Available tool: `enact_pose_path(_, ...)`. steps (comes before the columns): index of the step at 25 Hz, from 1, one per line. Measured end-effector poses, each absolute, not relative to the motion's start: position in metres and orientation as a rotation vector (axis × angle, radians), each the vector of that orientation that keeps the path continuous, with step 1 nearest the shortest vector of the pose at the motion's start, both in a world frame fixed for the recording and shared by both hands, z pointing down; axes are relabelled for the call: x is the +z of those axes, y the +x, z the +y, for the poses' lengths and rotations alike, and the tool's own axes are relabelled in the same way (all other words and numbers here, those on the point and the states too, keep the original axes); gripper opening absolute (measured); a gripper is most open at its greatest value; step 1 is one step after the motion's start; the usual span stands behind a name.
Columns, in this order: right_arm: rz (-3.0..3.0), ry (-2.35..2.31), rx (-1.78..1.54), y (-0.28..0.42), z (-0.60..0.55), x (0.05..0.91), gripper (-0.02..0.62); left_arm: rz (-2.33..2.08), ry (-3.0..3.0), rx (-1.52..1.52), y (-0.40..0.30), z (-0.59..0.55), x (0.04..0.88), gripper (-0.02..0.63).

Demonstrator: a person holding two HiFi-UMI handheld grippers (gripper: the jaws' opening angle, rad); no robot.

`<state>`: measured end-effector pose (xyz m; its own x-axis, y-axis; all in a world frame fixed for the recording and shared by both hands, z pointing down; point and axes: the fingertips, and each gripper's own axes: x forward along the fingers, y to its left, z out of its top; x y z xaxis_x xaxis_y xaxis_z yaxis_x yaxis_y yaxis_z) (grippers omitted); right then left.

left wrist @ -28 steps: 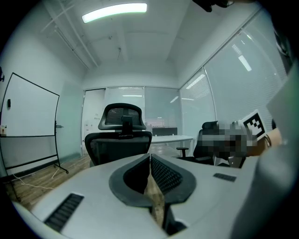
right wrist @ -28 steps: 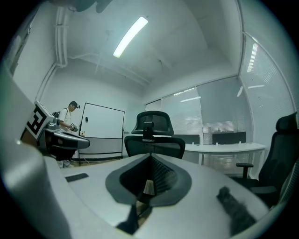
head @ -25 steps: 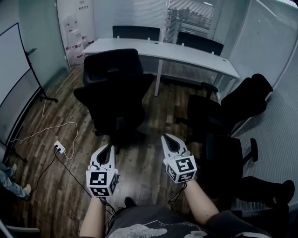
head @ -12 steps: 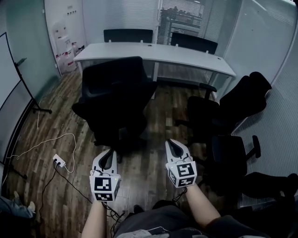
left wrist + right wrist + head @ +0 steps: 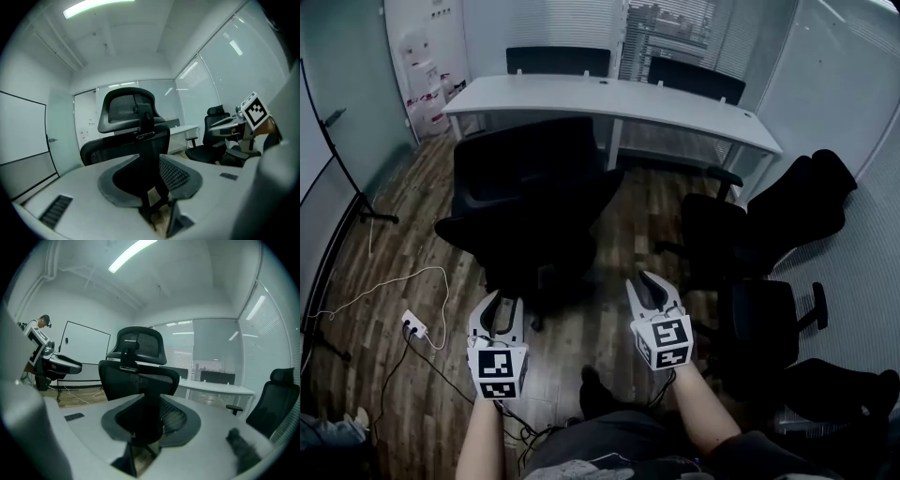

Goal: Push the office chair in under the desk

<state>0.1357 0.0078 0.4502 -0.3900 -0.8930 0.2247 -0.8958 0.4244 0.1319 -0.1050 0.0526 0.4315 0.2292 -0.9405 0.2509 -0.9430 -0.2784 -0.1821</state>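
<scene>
In the head view the black office chair (image 5: pixel 534 202) stands short of the white surface (image 5: pixel 675 105), so the push is all still to do. Our left gripper (image 5: pixel 497 300) and right gripper (image 5: pixel 643 281) hang behind it. The left gripper view shows fingers that have just been opening, slightly apart and empty, facing the mesh headrest (image 5: pixel 124 108). In the right gripper view the fingers have likewise just been opening and hold nothing.

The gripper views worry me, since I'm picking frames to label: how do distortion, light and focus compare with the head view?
Left gripper view: heavy fisheye, black corners, glaring ceiling light, chair fairly sharp. Right gripper view: the same fisheye and glare. Head view: dim, mildly bent, chair almost black, detail lost.
</scene>
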Motion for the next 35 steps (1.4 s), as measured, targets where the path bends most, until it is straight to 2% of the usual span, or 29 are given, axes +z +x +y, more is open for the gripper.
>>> enact_pose_path(4, -2.448, 1.523, 0.045, 0.132, -0.043, 0.451, 0.126, -1.923, 2.437, 0.586, -0.114, 0.012, 0.431, 0.181)
enact_pose_path(7, -2.445, 1.49, 0.013, 0.129, -0.081, 0.451, 0.164, -2.027, 2.411, 0.709, -0.127, -0.022, 0.429, 0.263)
enact_pose_path(10, -2.419, 1.427, -0.064, 0.122, -0.112, 0.45, 0.222, -2.164, 2.336, 0.867, -0.15, -0.049, 0.428, 0.333)
enact_pose_path(12, -2.394, 1.399, -0.135, 0.117, -0.132, 0.447, 0.256, -2.249, 2.265, 1.013, -0.17, -0.064, 0.427, 0.357)
enact_pose_path(15, -2.364, 1.369, -0.216, 0.11, -0.16, 0.445, 0.286, -2.321, 2.168, 1.172, -0.194, -0.079, 0.426, 0.369)
enact_pose_path(23, -2.204, 1.284, -0.484, 0.095, -0.221, 0.44, 0.304, -2.324, 2.048, 1.563, -0.225, -0.112, 0.428, 0.379)
enact_pose_path(31, -2.044, 1.167, -0.724, 0.076, -0.251, 0.437, 0.304, -2.183, 2.045, 1.807, -0.236, -0.136, 0.44, 0.377)
enact_pose_path(35, -1.986, 1.161, -0.776, 0.068, -0.26, 0.44, 0.302, -2.174, 2.118, 1.765, -0.233, -0.148, 0.442, 0.375)
